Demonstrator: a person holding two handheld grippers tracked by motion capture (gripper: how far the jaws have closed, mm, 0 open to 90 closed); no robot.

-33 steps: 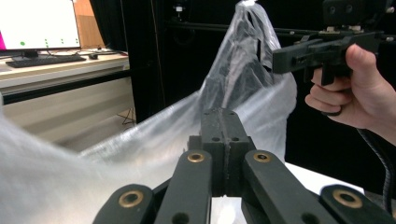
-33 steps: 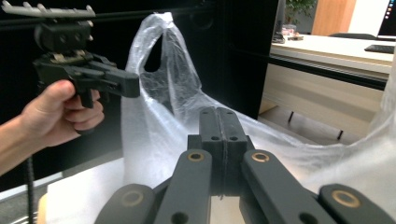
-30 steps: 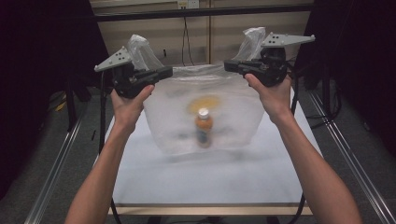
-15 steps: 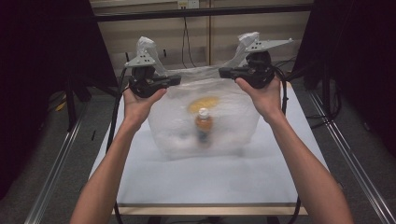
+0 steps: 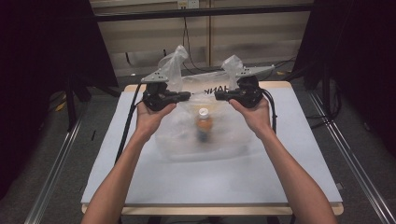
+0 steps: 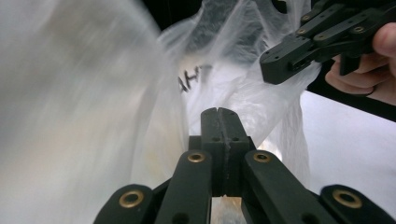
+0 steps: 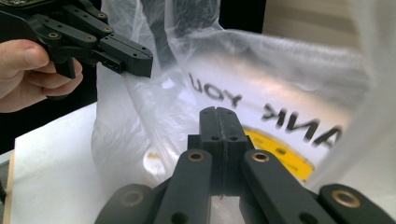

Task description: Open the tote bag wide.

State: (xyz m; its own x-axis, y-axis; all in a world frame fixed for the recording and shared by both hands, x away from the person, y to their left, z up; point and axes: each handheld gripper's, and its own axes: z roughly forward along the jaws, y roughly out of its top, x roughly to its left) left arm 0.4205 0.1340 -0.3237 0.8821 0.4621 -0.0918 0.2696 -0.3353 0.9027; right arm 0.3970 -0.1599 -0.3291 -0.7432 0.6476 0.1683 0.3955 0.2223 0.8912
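A white tabletop (image 5: 289, 154) stands in a dim room, dark drapes on both sides and a pale slatted wall behind. On it sits a clear plastic bag (image 5: 219, 135) printed with part of "THANK YOU", and inside it a small bottle (image 5: 203, 125) with a white cap stands upright, near the middle of the tabletop.

My left tongs (image 5: 186, 96) are clenched on the bag's left handle (image 5: 173, 63), and my right tongs (image 5: 220, 96) are clenched on the right handle (image 5: 232, 64); each handle's loose end sticks up above the tool. In both gripper views my jaws sit pressed together with film bunched around them, and each view catches the other tongs across the bag's mouth.

What has just changed: a second ago my hands were spread wide with the bag's mouth stretched open. Since then I have drawn them inward, so the two tongs now sit near each other above the bottle, and the handles have come close together. The bag has slackened and slumped a little around the bottle, which has stayed put.

I read this as the bag being gathered shut, with the bottle already loaded; the next move would likely be bringing the handles together to tie or lift.
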